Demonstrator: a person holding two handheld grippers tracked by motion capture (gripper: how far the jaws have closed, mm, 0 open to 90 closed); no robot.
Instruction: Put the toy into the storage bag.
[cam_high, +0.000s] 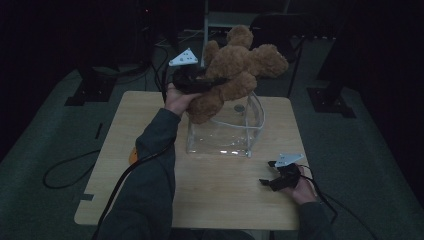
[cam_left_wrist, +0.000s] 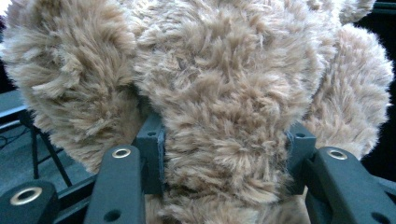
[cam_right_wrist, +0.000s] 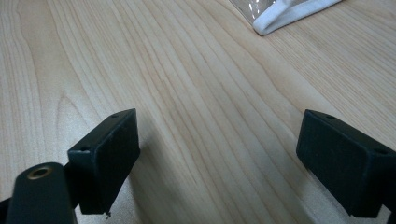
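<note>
Two grippers were at work: the left gripper (cam_high: 212, 82) clamped the brown teddy bear (cam_high: 240, 70) around its middle, pads sunk in fur, holding it above the clear bag (cam_high: 227, 131) near the desk's (cam_high: 150, 107) far edge. The bag's mouth lay straight below the bear. The right gripper (cam_high: 270, 181) rested by the near right corner, jaws wide, empty.

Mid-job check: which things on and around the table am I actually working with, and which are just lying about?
In the job:
- teddy bear, clamped in the left gripper above the bag
- clear plastic bag, standing open on the table
- right gripper, open and empty over bare wood

Lying about:
- orange thing at the table's left, mostly hidden by the sleeve
- stands and cables on the floor
</note>
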